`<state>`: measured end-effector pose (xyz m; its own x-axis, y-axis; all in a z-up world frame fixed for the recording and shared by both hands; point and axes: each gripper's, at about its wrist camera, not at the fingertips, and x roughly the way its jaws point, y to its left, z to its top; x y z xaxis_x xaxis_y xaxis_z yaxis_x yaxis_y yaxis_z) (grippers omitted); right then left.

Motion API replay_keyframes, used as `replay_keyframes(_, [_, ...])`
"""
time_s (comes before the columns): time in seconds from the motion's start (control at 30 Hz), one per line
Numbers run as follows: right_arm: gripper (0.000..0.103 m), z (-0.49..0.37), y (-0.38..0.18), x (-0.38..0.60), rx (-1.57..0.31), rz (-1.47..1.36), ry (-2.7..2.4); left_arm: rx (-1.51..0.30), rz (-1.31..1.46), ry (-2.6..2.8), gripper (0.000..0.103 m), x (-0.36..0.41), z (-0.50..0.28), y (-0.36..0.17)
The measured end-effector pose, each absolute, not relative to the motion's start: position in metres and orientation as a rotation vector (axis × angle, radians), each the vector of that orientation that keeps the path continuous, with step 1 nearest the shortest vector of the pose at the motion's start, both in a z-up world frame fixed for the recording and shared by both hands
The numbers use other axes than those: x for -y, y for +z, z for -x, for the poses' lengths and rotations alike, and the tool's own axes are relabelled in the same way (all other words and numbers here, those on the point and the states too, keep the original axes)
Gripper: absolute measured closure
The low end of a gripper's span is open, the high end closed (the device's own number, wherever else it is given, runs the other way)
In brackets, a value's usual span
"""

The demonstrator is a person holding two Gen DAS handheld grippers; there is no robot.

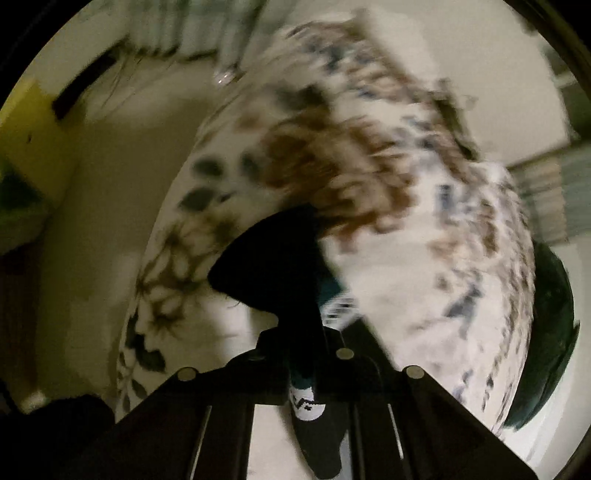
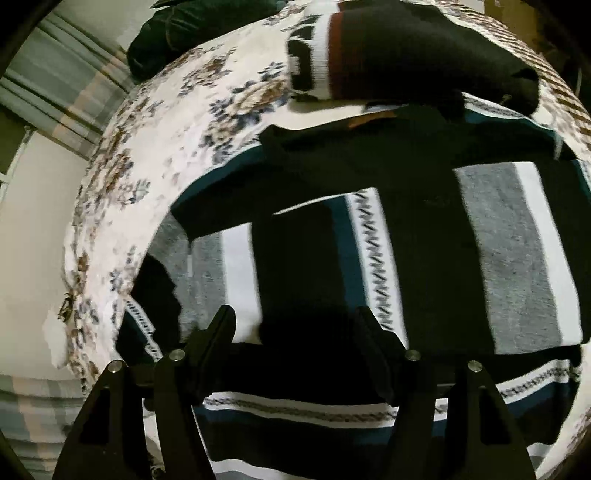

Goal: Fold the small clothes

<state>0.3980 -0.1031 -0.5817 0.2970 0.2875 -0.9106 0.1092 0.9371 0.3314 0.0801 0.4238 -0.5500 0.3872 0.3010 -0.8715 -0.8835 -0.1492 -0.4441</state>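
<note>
Blurred floral cloth [image 1: 369, 166] hides behind left hand-held gripper [image 1: 314, 295] pinching striped garment [image 1: 314, 406].

A sweater [image 2: 369, 258] is lying spread on a patterned cloth [image 2: 122, 206], filling the near and middle ground of the right wrist view; a sock [image 2: 406, 55] is lying on the cloth just beyond the sweater's far edge; a dark bundle [image 2: 192, 29] is sitting at the cloth's far left; the right gripper [image 2: 295, 325] is hanging over the sweater's near part; in the blurred left wrist view, the left gripper [image 1: 295, 258] is pinching a piece of fabric [image 1: 314, 410] above the cloth.
</note>
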Motion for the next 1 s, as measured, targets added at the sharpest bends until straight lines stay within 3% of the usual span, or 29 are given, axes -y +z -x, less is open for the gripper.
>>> replay_keyframes(0.2, [0.034,-0.4,-0.582,0.117,-1.306,-0.11,-0.094,-0.615,0.954,0.98,0.098,-0.392,-0.139,-0.452])
replay_keyframes(0.23, [0.031,-0.401,-0.582,0.12,-1.312,-0.075,-0.12,-0.627,0.881,0.93,0.098,-0.38,-0.156,-0.433])
replay_keyframes(0.3, [0.016,-0.407,-0.583,0.124,-1.33,-0.047,-0.137,-0.637,0.787,0.849,0.098,-0.358,-0.181,-0.408])
replay_keyframes(0.57, [0.015,-0.412,-0.576,0.157,-1.335,-0.13,-0.119,-0.679,0.473,0.462,0.098,-0.218,-0.288,-0.338])
replay_keyframes(0.83, [0.015,-0.381,-0.574,0.276,-1.33,-0.3,-0.292,-0.813,0.275,0.031,0.098,-0.013,-0.374,-0.348])
replay_keyframes(1.0, [0.015,-0.348,-0.58,0.374,-1.321,-0.389,-0.453,-0.937,0.131,-0.16,0.098,0.112,-0.392,-0.395])
